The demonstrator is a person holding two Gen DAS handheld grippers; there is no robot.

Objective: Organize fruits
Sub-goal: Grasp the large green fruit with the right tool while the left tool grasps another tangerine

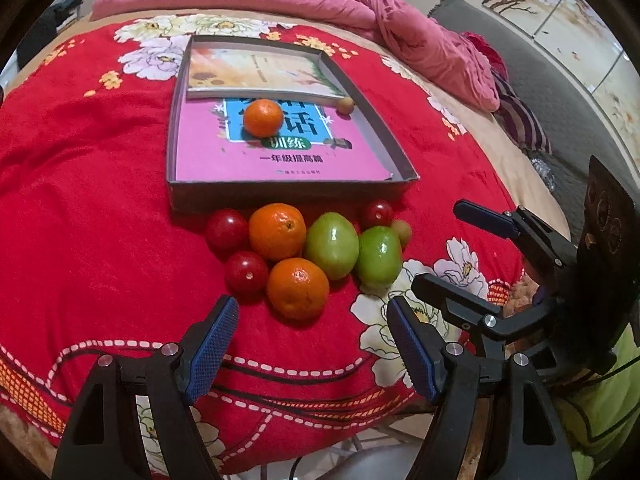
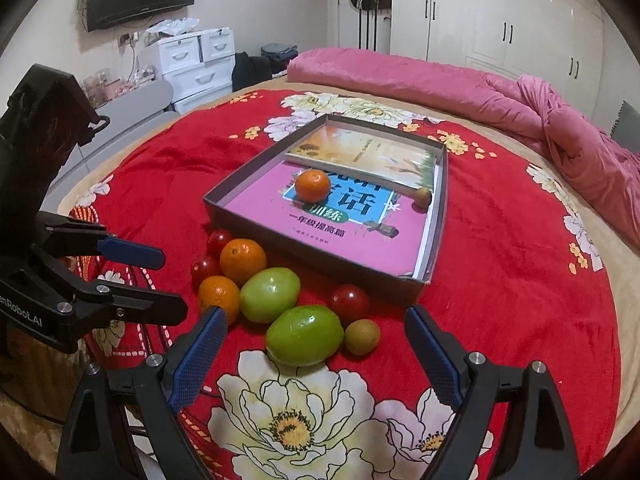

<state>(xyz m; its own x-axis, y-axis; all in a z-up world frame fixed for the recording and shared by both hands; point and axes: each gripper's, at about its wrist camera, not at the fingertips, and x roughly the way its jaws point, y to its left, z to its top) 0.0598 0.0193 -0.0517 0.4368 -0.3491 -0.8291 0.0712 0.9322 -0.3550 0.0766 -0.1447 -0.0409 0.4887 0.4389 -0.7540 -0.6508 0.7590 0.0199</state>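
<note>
Hovering wide-open and empty, both claws — left claw, right claw — face fruit pile.

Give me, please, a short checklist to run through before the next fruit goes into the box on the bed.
1. Left gripper open and holding nothing: ok.
2. Right gripper open and holding nothing: ok.
3. Box has free room beside the orange and the small brown fruit already inside: ok.
4. Nearest orange free to grasp: not ok, it touches a red fruit and a green fruit.
5. Nearest green fruit sits ahead of the right gripper's open jaws: ok.
6. Fruit ripe or firm: cannot tell.
</note>
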